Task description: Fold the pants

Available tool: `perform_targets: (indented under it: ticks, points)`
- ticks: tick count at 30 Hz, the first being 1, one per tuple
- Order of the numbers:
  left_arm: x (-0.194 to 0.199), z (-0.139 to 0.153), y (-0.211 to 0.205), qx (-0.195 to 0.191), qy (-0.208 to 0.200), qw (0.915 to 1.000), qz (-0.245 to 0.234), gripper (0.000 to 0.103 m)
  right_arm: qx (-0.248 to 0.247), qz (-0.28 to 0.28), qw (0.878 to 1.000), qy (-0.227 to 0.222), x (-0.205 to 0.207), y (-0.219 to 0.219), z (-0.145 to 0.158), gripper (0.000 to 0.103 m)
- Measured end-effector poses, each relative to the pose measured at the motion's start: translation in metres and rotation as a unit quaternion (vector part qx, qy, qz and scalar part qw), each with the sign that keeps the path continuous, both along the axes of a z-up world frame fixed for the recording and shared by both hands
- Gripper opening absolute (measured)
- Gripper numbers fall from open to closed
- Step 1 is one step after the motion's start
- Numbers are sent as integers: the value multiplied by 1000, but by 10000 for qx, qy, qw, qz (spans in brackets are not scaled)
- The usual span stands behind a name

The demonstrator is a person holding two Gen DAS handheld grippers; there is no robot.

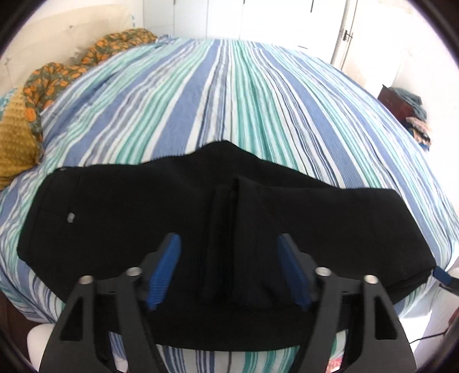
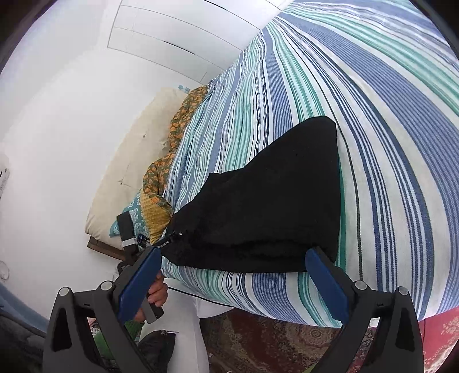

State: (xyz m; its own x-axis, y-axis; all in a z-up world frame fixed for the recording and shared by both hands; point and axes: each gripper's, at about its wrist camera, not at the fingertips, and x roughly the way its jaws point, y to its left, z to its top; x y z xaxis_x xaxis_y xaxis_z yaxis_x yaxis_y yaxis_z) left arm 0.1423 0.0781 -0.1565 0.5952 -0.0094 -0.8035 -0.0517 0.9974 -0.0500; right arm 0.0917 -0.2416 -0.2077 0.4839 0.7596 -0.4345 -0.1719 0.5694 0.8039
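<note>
The black pants lie folded into a flat bundle near the front edge of the striped bed. My left gripper is open, its blue pads just above the bundle's middle, where a raised fold runs between them. In the right wrist view the pants lie on the bed ahead of my right gripper, which is open at the bed's edge and holds nothing. A blue fingertip of the right gripper shows at the pants' right end in the left wrist view.
An orange flowered cloth and a mustard pillow lie at the bed's left end, by a cream mattress. White wardrobe doors stand behind. A patterned rug covers the floor. A dark cabinet with clothes stands at right.
</note>
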Motion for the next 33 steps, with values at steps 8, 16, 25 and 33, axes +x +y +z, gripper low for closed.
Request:
perform_targets:
  ticks: [8,16,25,33]
  points:
    - [46,-48,-15,208,1234,9915,-356,24,-1762,-744,9803,-492,-9,-14,27,100]
    - [50,-22,6,-622,1076,9920,-229,7,-4214,442,9028,-740,-13,53,9,99]
    - [32,-26,-1,-615,1055,9918,-380,8,-4960,-575,8663,-153,10,16,-16,99]
    - [25,-40,-4,-317,937,9942,-414,13,-4480,-321,8935,9,7,4,4,98]
